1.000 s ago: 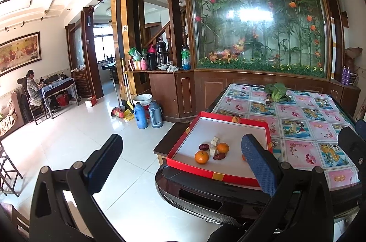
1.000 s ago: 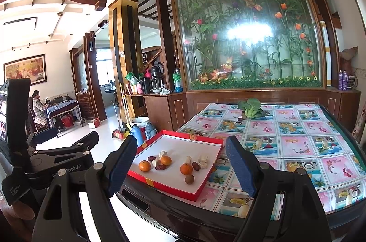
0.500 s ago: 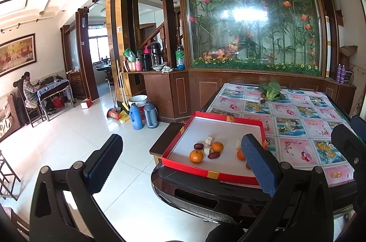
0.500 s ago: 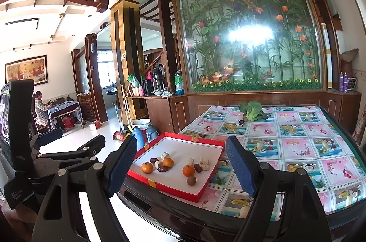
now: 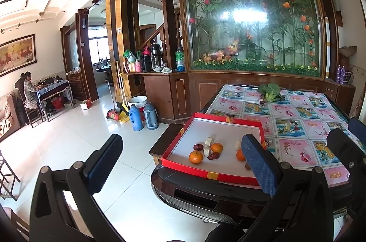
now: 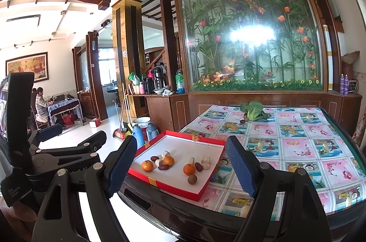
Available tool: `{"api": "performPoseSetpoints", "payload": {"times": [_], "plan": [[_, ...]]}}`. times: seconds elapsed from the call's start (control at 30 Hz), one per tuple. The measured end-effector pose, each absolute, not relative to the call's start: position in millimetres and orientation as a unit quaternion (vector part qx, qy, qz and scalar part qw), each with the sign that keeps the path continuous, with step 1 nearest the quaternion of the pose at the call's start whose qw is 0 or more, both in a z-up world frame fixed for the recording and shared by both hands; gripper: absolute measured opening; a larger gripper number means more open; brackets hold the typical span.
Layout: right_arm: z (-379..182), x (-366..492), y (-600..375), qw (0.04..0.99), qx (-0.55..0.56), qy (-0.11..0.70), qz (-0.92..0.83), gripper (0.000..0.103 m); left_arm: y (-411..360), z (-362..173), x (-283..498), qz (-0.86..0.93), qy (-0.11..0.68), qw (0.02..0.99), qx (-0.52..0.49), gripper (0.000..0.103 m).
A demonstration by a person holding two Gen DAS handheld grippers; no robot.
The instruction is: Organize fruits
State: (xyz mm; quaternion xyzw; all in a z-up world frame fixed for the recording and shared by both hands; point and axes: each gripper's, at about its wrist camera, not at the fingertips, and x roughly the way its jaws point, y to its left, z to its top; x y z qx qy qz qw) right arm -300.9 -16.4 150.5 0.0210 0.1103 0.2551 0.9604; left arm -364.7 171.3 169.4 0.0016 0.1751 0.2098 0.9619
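Note:
A red-rimmed white tray [image 6: 217, 143] [image 5: 181, 167] lies at the near left corner of the table. In it are three oranges [image 6: 189, 169] [image 5: 196, 157], several dark red dates [image 6: 163, 167], white chunks [image 6: 205, 161] and a brown round fruit [image 6: 192, 179]. My right gripper [image 6: 180, 165] is open and empty, held in the air short of the table, facing the tray. My left gripper [image 5: 180, 164] is open and empty, off the table's left corner over the floor. It also shows in the right wrist view [image 6: 75, 141].
The table [image 6: 297, 145] has a floral cloth and a dark rounded edge. A green leafy vegetable [image 6: 252, 110] lies at its far side. A wooden cabinet with a glass flower panel stands behind. Two blue flasks [image 5: 143, 116] stand on the white floor at left.
Both grippers have drifted slightly; the tray sits a little lower and nearer in both views. The jaws stay open and nothing in the tray has moved.

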Motion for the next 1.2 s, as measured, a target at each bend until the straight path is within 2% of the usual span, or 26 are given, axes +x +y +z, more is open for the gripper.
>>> {"api": "performPoseSetpoints", "payload": {"times": [1.2], "plan": [[150.8,-299.8,-13.5,0.959,0.019,0.114,0.259,0.080,173.2,173.4,-363.5,0.204,0.179,0.962,-0.001,0.103]]}}
